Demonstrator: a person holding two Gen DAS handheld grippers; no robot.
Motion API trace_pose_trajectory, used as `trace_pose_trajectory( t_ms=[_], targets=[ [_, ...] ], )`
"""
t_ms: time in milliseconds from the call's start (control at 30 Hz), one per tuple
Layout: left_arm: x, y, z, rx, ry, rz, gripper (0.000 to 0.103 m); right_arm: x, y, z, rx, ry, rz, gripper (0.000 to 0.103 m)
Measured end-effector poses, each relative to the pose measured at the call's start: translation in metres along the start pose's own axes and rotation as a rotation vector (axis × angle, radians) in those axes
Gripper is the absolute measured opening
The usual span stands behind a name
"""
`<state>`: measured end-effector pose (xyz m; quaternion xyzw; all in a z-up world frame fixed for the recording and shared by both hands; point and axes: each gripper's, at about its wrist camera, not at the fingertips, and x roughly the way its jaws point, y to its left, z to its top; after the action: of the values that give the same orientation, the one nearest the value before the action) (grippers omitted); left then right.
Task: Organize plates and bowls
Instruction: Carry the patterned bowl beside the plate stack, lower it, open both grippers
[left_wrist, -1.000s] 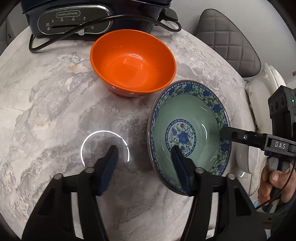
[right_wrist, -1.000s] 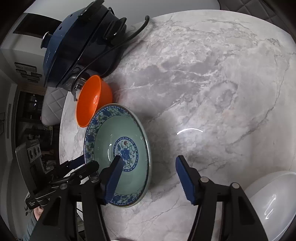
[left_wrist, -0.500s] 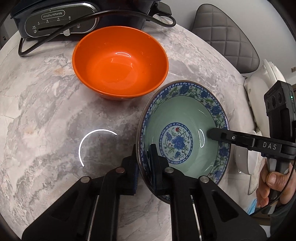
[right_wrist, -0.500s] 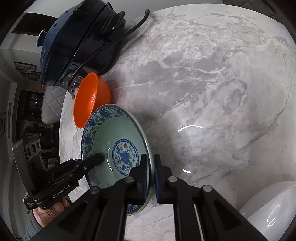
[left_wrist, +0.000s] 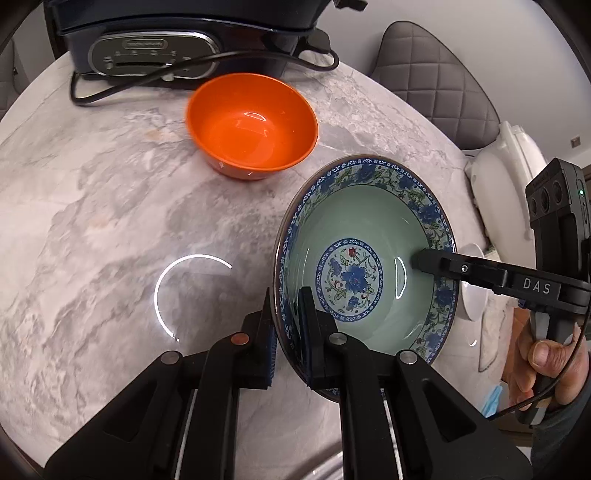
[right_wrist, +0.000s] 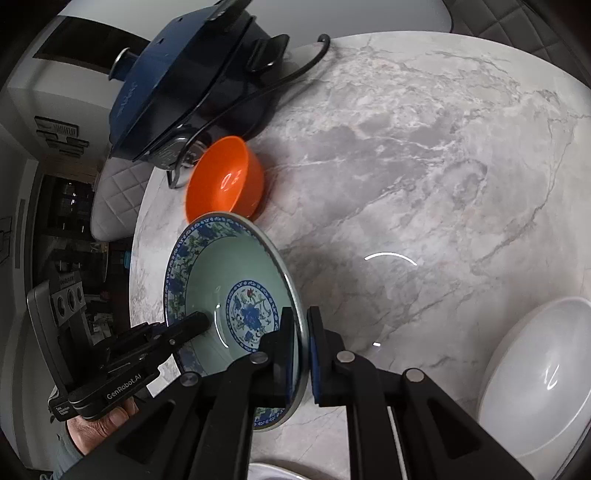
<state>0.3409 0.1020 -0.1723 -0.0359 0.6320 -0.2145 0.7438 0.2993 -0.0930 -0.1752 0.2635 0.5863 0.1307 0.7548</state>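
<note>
Left gripper (left_wrist: 286, 325) clamped on the near rim of the blue-and-green floral bowl (left_wrist: 373, 229), one finger inside, one outside. Right gripper (right_wrist: 301, 343) clamped on the opposite rim, at 3 o'clock in the left wrist view. Bowl tilted over the marble table (left_wrist: 92, 221). Orange bowl (left_wrist: 255, 122) at 11 o'clock from it, apart. White bowl (right_wrist: 543, 380) at 4 o'clock in the right wrist view.

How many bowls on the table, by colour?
Orange bowl: 1
Green-and-blue patterned bowl, gripped at its rim by the left gripper and right gripper: 1
White bowl: 1
Total: 3
</note>
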Motion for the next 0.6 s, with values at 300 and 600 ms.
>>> trace_pose_trajectory(
  t_ms=[300,600],
  targets=[
    [-0.071,0.043,-0.079,-0.049,-0.021,0.0,0.009,-0.003,0.067,-0.052,-0.093,0.025,0.016,0.012],
    [-0.079,0.099,-0.165,-0.144,0.0,0.024,0.01,0.038,0.104,-0.107,-0.141,0.111,0.017,0.012]
  ],
)
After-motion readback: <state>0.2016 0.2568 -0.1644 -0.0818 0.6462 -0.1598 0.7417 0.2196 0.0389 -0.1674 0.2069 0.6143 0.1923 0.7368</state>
